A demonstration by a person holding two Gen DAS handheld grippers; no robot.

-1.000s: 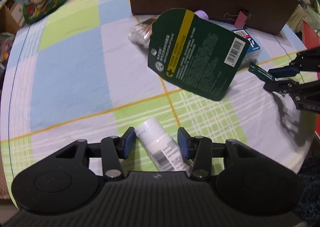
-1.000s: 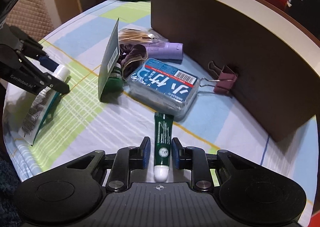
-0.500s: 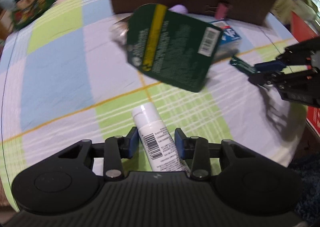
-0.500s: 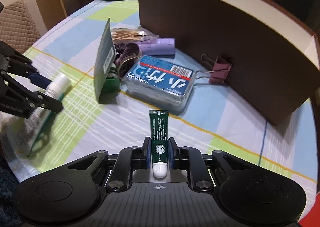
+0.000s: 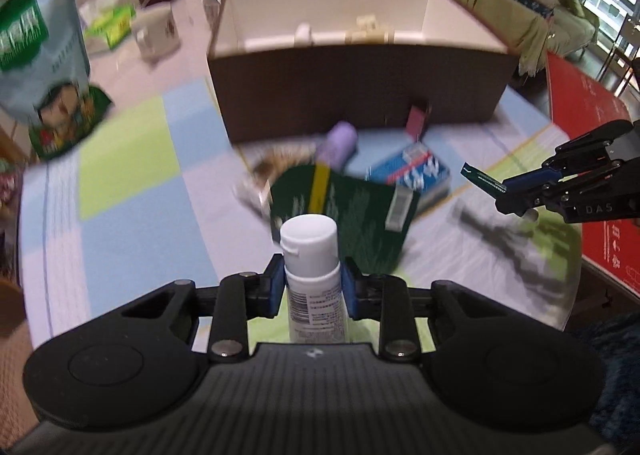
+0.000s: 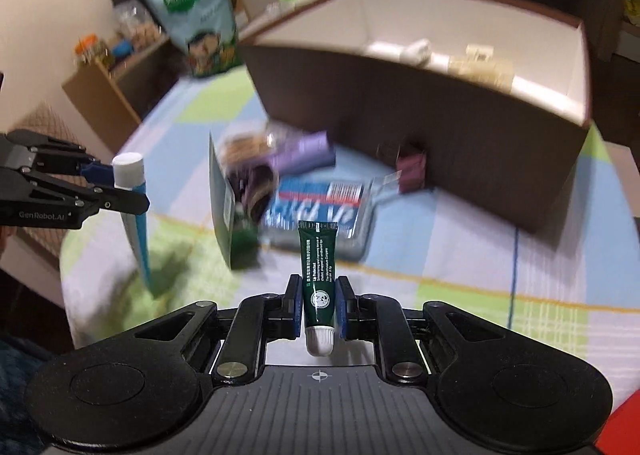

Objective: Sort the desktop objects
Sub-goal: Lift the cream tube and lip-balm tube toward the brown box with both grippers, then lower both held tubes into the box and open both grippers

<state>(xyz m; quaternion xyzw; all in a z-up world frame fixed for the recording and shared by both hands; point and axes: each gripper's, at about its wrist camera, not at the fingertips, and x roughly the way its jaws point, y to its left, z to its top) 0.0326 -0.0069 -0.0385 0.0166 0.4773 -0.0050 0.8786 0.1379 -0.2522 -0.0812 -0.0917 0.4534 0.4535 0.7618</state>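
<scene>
My left gripper (image 5: 308, 289) is shut on a white tube (image 5: 311, 267) with a white cap, held up off the cloth; the right wrist view shows that tube (image 6: 130, 191) hanging cap up in the left gripper (image 6: 114, 187). My right gripper (image 6: 318, 305) is shut on a small dark green tube (image 6: 318, 271), cap toward the camera, also lifted; from the left wrist view its tail (image 5: 480, 179) pokes out of the right gripper (image 5: 516, 195). Ahead stands the brown box (image 5: 360, 95) with a white inside, open on top (image 6: 440, 123).
Left on the checked cloth lie a green card pack (image 5: 344, 215), a blue packet (image 6: 320, 211), a purple roll (image 5: 340, 143), a pink binder clip (image 6: 410, 171) and a clear bag (image 5: 272, 167). A snack bag (image 5: 40, 67) stands far left. A red board (image 5: 592, 151) lies on the right.
Both grippers have closed on their tubes and lifted them off the cloth. Both views now sit higher and look into the open box.
</scene>
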